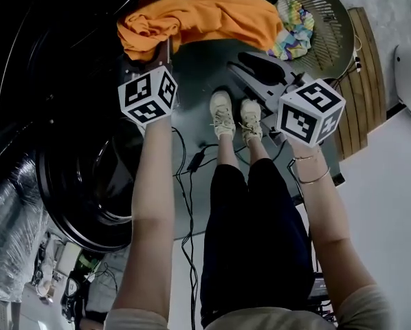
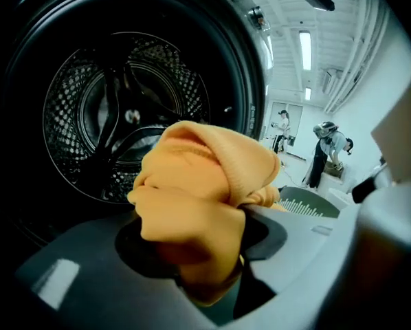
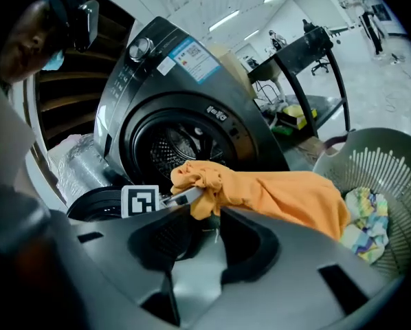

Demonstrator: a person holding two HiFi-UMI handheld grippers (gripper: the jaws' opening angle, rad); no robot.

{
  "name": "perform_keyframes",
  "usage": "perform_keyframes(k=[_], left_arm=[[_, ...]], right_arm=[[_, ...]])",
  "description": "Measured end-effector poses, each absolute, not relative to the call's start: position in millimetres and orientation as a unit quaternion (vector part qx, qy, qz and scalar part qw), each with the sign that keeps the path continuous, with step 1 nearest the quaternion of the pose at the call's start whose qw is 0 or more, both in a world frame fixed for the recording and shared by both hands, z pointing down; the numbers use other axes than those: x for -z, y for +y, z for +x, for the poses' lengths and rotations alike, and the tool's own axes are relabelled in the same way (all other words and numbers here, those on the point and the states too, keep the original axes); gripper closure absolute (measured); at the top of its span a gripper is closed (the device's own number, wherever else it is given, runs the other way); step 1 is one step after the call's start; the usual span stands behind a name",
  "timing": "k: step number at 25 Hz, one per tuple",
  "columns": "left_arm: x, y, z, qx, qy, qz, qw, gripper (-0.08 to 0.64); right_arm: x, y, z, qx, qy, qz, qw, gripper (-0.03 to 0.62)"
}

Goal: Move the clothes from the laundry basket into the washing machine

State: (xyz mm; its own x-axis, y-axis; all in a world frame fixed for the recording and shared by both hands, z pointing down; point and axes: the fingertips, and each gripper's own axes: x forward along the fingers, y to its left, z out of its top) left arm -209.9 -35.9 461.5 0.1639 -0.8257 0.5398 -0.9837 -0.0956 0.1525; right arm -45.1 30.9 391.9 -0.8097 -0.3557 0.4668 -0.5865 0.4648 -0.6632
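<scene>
An orange garment [image 1: 198, 20] hangs from my left gripper [image 1: 157, 52], whose jaws are shut on a bunched end of it [image 2: 198, 205]. That gripper faces the washing machine's open drum [image 2: 123, 115], close to its mouth. The rest of the garment trails right towards the grey laundry basket [image 1: 336, 47]. A multicoloured cloth [image 1: 293, 27] lies in the basket. My right gripper [image 1: 271, 74] hovers lower, between the garment and the person's feet, open with nothing between its jaws [image 3: 205, 225]. From the right gripper view the orange garment [image 3: 274, 191] stretches from the left gripper to the basket [image 3: 384, 163].
The washer's round door [image 1: 89, 184] stands swung open at the left. A silver duct [image 1: 13, 225] lies beside it. Cables [image 1: 188, 184] run across the floor by the person's shoes [image 1: 233, 115]. A wooden pallet [image 1: 367, 67] sits right of the basket. People [image 2: 326, 150] stand far off.
</scene>
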Motion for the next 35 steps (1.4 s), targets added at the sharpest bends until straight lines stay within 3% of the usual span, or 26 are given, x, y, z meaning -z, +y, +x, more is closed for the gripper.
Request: perform_keyframes(k=[13,19,21,29,35], left_arm=[[-462.8,-117.6,-291.3,-0.192,-0.684,0.672,0.207,0.331],[-440.7,-157.4,-326.6,-0.182,-0.729,0.641,0.156,0.344],[-448.5,-164.9,-326.7,-0.183,-0.723,0.643,0.175,0.335],[-467.1,-132.6,-339.8,-0.102,-0.743,0.595,0.290,0.166],[-461.1,-88.5,-323.6,-0.067,-0.730,0.597,0.326,0.146]], right_arm=[[-423.3,48.6,-17.3,-0.462,-0.819,0.308,0.143,0.459],[-427.0,52.3,-16.9,-0.466,-0.818,0.304,0.146,0.459],[-429.7,52.7,-16.0,-0.468,-0.816,0.306,0.144,0.459],[-428.3,64.3,-25.5,-0.477,-0.817,0.293,0.139,0.459],[-430.7,74.5,-22.1,-0.484,-0.810,0.299,0.143,0.459]])
